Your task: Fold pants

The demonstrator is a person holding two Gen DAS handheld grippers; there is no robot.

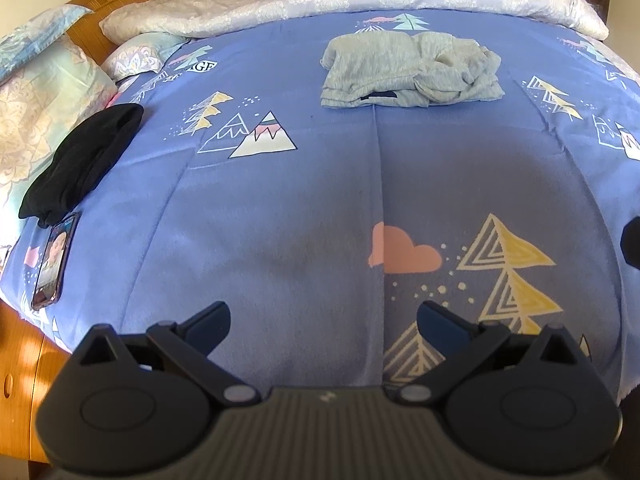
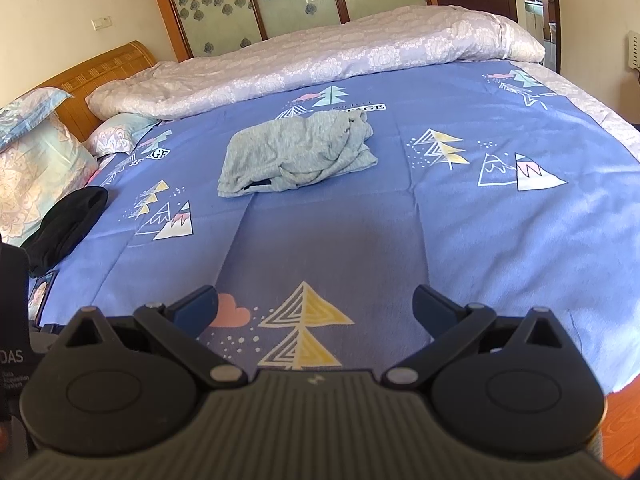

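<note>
One grey pants bundle (image 1: 408, 70), one black garment (image 1: 80, 160), one phone (image 1: 54, 264), three pillows (image 1: 40, 120), two grippers (image 1: 322, 320).

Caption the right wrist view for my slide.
Open right gripper hovers over a blue bedspread, grey pants bunched ahead.

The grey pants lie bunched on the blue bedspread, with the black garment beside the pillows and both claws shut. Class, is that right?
One error: both claws are open, the left claw in the left wrist view, the right claw in its own. The rest stands.
</note>
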